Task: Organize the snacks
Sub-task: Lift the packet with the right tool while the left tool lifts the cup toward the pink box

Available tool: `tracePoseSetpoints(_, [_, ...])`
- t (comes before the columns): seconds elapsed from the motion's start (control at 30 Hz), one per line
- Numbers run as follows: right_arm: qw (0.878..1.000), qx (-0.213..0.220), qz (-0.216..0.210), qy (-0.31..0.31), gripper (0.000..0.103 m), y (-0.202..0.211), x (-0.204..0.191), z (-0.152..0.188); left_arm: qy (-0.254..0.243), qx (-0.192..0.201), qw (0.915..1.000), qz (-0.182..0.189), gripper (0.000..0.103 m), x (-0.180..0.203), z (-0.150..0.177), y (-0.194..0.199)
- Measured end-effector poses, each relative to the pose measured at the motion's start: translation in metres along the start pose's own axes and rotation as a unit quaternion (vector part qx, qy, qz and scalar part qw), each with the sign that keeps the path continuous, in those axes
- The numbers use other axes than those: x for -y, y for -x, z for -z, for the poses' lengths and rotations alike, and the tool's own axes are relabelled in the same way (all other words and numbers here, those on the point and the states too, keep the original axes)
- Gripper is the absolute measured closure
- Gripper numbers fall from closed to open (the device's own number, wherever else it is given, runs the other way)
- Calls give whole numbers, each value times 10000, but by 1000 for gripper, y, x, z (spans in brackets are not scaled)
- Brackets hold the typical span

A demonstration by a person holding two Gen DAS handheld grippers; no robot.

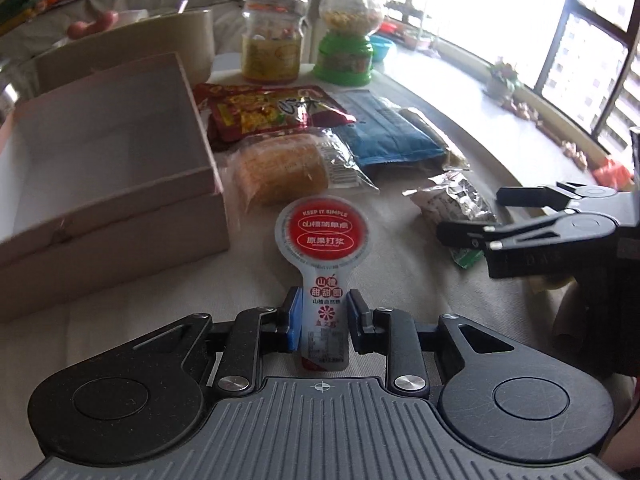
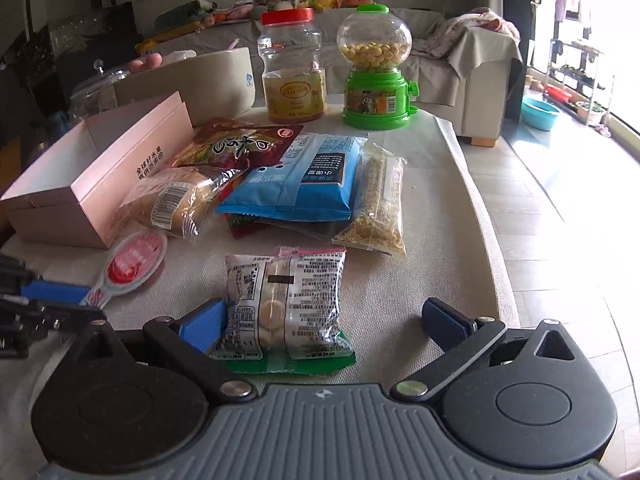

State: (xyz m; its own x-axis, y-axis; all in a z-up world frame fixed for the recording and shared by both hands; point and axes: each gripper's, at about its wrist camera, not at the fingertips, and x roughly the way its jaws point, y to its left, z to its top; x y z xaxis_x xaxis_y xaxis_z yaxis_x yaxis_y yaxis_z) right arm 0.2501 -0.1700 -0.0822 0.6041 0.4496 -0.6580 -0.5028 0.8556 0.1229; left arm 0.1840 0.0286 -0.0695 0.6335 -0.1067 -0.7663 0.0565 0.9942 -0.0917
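left gripper (image 1: 319,316) pinches the stem of a red-lidded spoon-shaped jelly cup (image 1: 322,236), lifted near the empty pink cardboard box (image 1: 120,184). right gripper (image 2: 320,328) wide open around a clear biscuit packet (image 2: 286,300), not pressing. remaining snacks unsorted on the table.

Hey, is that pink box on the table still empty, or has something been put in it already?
Empty as far as shown: the pink box is open, and the left wrist view shows only bare walls and floor inside.
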Motion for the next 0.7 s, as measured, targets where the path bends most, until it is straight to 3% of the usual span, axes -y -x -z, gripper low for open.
tracePoseSetpoints(0.17, [9996, -183, 36, 199, 1, 5, -13, -1, 111, 48, 9999, 14, 73, 2, -11, -13])
tracePoseSetpoints(0.33, [9998, 89, 133, -84, 7, 7, -17, -13, 52, 194, 9998, -9, 75, 7, 11, 1])
tracePoseSetpoints(0.47, [9992, -219, 29, -337, 26, -1, -19, -14, -79, 95, 9999, -8, 75, 8, 38, 30])
tracePoseSetpoints(0.53, [9995, -211, 58, -247, 42, 7, -26, -11, -43, 65, 10000, -8, 75, 8, 51, 43])
tracePoseSetpoints(0.7, [9994, -232, -242, -107, 45, 42, -47, -4, 124, 321, 9994, 31, 75, 8, 83, 67])
